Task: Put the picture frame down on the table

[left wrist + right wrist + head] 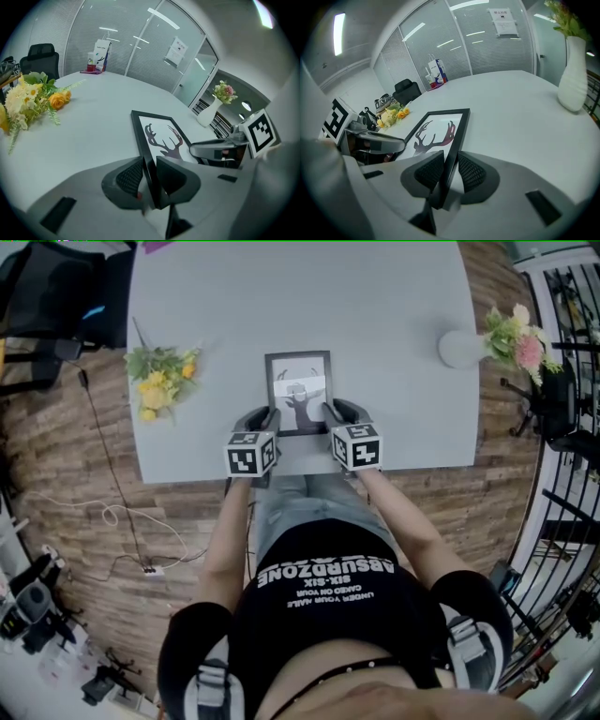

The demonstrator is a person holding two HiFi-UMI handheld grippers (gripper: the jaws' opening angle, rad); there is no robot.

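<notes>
A black picture frame (298,390) with a deer print lies on the grey table (281,296), its near end at the front edge between both grippers. My left gripper (265,418) is shut on the frame's left side; in the left gripper view its pads (133,176) press against the black edge (146,154). My right gripper (339,412) stands at the frame's right side. In the right gripper view the frame's edge (457,136) runs between the jaws of that gripper (451,171), with a thin gap at the pads, so it is open.
A bunch of yellow flowers (161,376) lies on the table left of the frame. A white vase with flowers (464,348) stands at the right edge. A small bag (101,54) stands at the table's far end. Black chairs (56,296) stand beyond the left side.
</notes>
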